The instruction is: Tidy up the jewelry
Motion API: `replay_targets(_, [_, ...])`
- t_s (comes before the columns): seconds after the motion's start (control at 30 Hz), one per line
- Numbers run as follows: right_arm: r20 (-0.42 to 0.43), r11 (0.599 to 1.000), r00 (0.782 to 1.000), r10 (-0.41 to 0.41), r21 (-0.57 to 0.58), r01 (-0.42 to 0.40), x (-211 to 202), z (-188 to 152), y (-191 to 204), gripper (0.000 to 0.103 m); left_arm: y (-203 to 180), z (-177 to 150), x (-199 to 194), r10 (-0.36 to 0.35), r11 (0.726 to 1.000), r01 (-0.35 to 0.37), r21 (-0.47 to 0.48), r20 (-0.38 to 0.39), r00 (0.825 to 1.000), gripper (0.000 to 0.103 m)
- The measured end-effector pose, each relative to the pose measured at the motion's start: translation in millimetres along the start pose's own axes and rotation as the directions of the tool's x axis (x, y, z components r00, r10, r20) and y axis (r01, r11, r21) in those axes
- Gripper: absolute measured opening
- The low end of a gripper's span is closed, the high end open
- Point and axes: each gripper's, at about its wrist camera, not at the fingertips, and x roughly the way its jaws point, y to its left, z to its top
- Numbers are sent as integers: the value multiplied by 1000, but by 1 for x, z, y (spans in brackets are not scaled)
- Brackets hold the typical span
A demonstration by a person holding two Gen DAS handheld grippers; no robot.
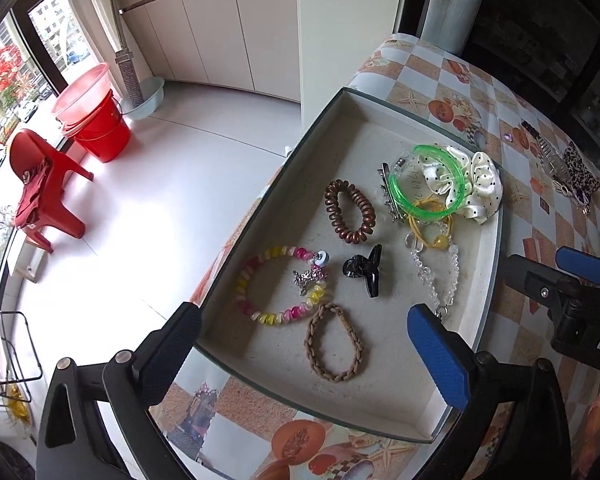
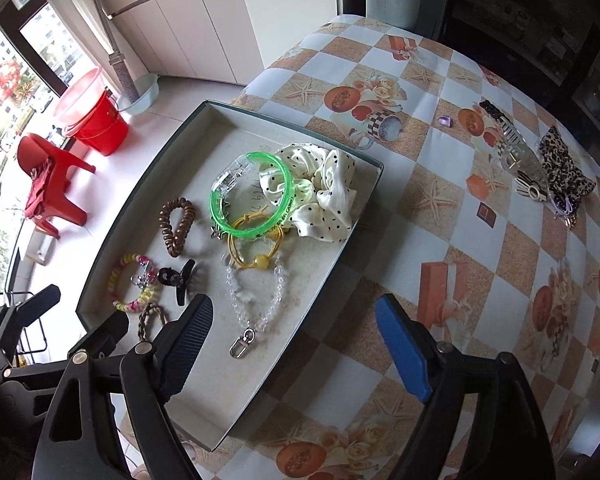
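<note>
Grey-walled tray at the table's edge holds nine pieces: four bracelets, three hair ties, one black claw clip, one silver clip. Both the left gripper and right gripper gape wide, holding nothing. Bare tablecloth lies beside the tray.

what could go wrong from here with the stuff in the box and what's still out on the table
The box overhangs the table edge, so pressing near its floor-side rim could tip it. The green bangle, yellow hair tie and clear bead chain overlap, so lifting one may drag the others. The small purple gem could be overlooked or slip from the open right tongs.
</note>
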Motion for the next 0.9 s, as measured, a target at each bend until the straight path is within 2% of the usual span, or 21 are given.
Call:
replay_targets(0.1, [28, 1000, 1000, 0, 13, 0, -8, -6, -1, 103, 2, -5, -5, 13, 1000, -13, 0, 9, 1000, 103])
replay_targets(0.17, [57, 1000, 998, -12, 13, 11, -16, -10, 0, 103, 3, -7, -8, 21, 1000, -21, 0, 17, 1000, 103])
replay_targets(0.4, [81, 998, 995, -56, -8, 57, -32, -14, 6, 103, 9, -12, -21, 33, 999, -33, -17, 36, 999, 103])
replay_targets(0.9, [91, 997, 994, -67, -28, 70, -39, -19, 14, 103, 17, -15, -29, 44, 998, -42, -41, 48, 998, 103])
